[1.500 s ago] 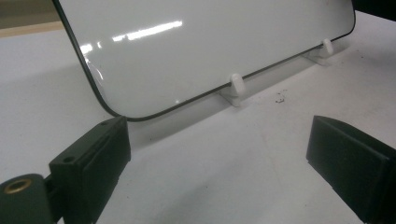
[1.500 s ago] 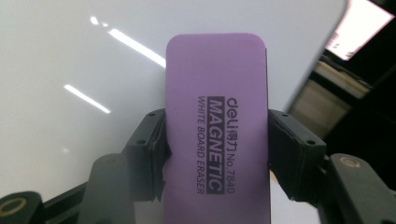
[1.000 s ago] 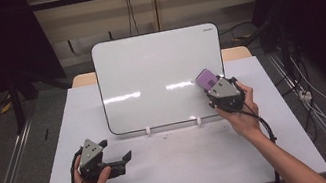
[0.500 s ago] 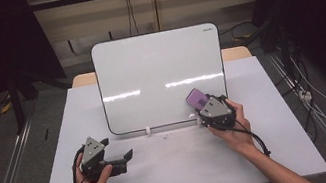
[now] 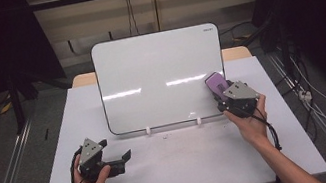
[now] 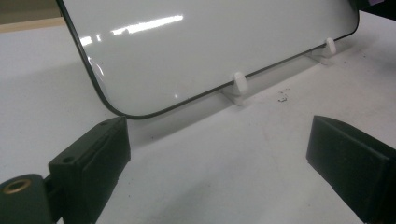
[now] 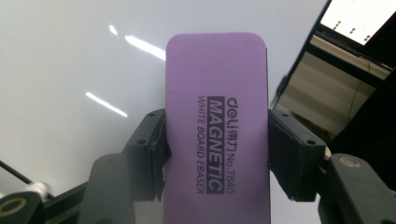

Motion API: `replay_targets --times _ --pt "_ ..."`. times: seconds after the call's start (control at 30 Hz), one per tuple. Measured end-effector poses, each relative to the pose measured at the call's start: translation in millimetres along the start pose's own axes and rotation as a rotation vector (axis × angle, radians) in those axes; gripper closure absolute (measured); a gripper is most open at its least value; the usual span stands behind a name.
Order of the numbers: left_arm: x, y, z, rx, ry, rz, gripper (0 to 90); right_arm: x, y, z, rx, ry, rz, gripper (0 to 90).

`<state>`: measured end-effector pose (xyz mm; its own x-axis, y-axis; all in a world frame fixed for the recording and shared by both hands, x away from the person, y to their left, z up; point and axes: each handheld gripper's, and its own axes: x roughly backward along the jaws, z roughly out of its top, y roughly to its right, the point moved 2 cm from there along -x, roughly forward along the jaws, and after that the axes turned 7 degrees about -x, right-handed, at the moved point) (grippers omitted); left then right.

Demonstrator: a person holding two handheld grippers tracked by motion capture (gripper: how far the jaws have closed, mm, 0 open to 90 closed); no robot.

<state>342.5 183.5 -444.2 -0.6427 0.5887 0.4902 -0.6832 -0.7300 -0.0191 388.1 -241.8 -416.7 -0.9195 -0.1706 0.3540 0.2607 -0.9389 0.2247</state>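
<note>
A white whiteboard stands tilted on two small white feet at the middle of the table. My right gripper is shut on a purple magnetic whiteboard eraser, held against the board's lower right part. The eraser sticks up from the jaws. My left gripper rests low at the front left, open, with nothing between its jaws. In the left gripper view the board's lower left corner lies ahead of the jaws.
The white table stretches in front of the board. Small dark crumbs lie near a foot. Metal rails run along both sides of the table, and cables lie on the floor at the right.
My right gripper with the eraser went down and left across the board, then back to the right near the board's lower right. The left gripper barely moved.
</note>
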Motion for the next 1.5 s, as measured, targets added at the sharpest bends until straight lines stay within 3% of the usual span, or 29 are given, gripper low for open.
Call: replay_targets --times 0.07,0.27,0.47,0.73,0.8,0.93,1.13,1.2,1.37,1.47,1.5 --pt "1.1 -0.1 0.6 -0.003 0.006 -0.002 6.1 3.4 -5.7 3.0 -0.026 0.014 0.043 41.9" --pt "1.9 2.0 1.7 0.004 0.019 -0.003 6.1 10.2 -25.2 5.1 -0.044 0.024 0.117 41.9" --pt "4.2 1.5 3.2 0.018 0.04 -0.004 5.7 11.4 -31.5 4.6 -0.118 0.04 0.188 41.9" --pt "3.0 3.1 6.6 0.015 0.053 -0.005 4.6 17.2 -44.7 7.3 -0.161 0.082 0.27 41.9" --pt "2.2 3.9 7.7 0.032 0.06 -0.016 4.7 17.2 -49.5 7.3 -0.182 0.098 0.289 41.9" --pt "0.5 7.5 10.1 0.065 0.101 -0.035 5.3 15.9 -60.5 9.0 -0.216 0.118 0.337 41.9" --pt "-3.0 17.9 19.9 0.04 0.162 -0.047 7.0 14.7 -80.7 13.3 -0.247 0.142 0.413 41.9" --pt "-5.3 21.9 24.7 0.043 0.177 -0.042 7.0 14.8 -84.2 13.7 -0.262 0.144 0.429 41.9" --pt "-13.8 32.5 38.0 0.051 0.209 -0.072 7.0 16.2 -91.5 14.0 -0.305 0.151 0.472 41.8" --pt "-19.0 37.8 47.2 0.093 0.261 -0.12 7.0 17.0 -94.6 15.6 -0.331 0.158 0.485 41.8" --pt "-21.1 40.9 52.1 0.095 0.272 -0.11 7.4 17.3 -95.7 15.8 -0.333 0.158 0.49 41.8"
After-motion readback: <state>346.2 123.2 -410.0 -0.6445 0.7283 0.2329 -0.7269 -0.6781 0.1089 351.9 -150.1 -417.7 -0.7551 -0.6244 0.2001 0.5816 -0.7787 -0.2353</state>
